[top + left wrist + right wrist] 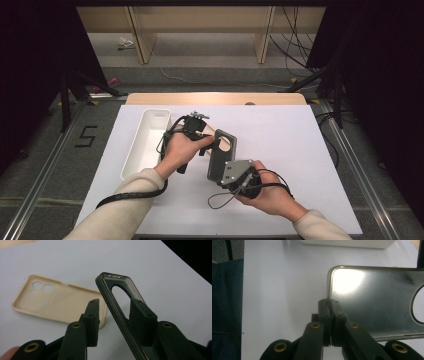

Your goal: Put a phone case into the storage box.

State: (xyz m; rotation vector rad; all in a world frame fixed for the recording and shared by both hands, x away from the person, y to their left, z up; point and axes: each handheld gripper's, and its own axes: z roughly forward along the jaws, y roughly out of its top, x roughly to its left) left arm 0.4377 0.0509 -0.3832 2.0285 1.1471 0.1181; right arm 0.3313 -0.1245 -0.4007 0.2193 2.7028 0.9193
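1. Lying at the table's left, the white tray [150, 145] sits just left of the left gripper [212, 141].
2. Left gripper's jaws stand spread around the dark phone case [117, 307]; one pad is touching its inner face, the other is apart from it.
3. Beige phone case [57, 301] lies flat on the white table [285, 145] beyond.
4. Right gripper [331, 315], nearer and rightward, has its jaws pressed together, pinching the dark case's near edge.
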